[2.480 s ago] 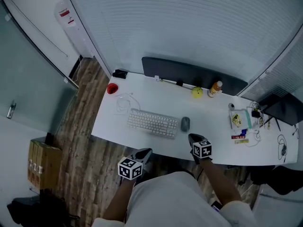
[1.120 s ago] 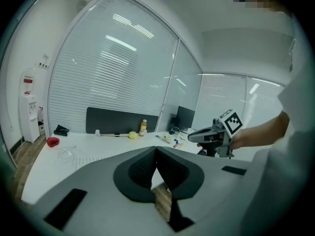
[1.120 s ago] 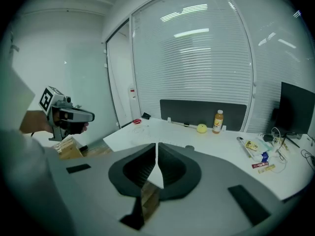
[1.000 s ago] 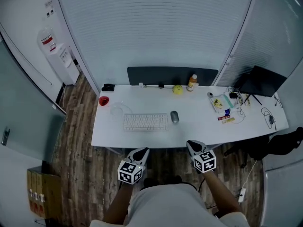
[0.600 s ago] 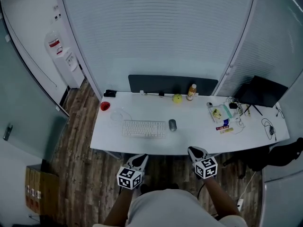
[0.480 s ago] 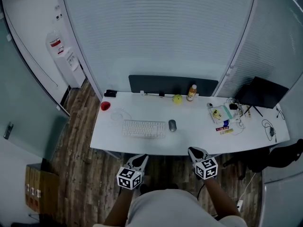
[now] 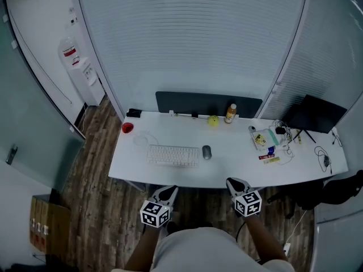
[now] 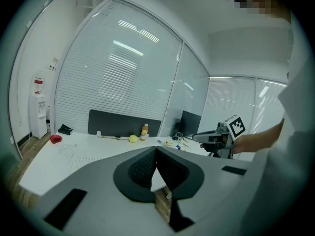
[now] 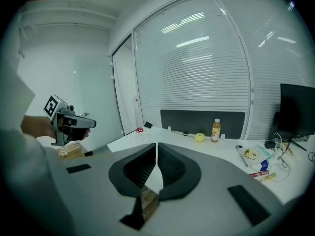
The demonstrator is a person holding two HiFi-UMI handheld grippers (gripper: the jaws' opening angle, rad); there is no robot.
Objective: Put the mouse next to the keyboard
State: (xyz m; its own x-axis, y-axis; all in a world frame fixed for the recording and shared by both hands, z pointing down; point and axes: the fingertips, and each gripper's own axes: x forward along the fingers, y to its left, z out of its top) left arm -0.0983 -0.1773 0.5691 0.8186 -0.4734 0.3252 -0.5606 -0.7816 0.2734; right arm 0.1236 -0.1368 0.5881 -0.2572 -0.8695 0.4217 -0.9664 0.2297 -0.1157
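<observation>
In the head view, the mouse (image 7: 206,152) lies on the white desk (image 7: 238,166), just beside the right end of the keyboard (image 7: 173,155). The left gripper (image 7: 169,190) and the right gripper (image 7: 233,182) hang in front of the desk. The left gripper view shows its jaws together, with nothing between them. The right gripper view shows the same.

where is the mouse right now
In the head view the mouse lies on the white desk, close beside the right end of the keyboard and nearer the person than the yellow ball.
</observation>
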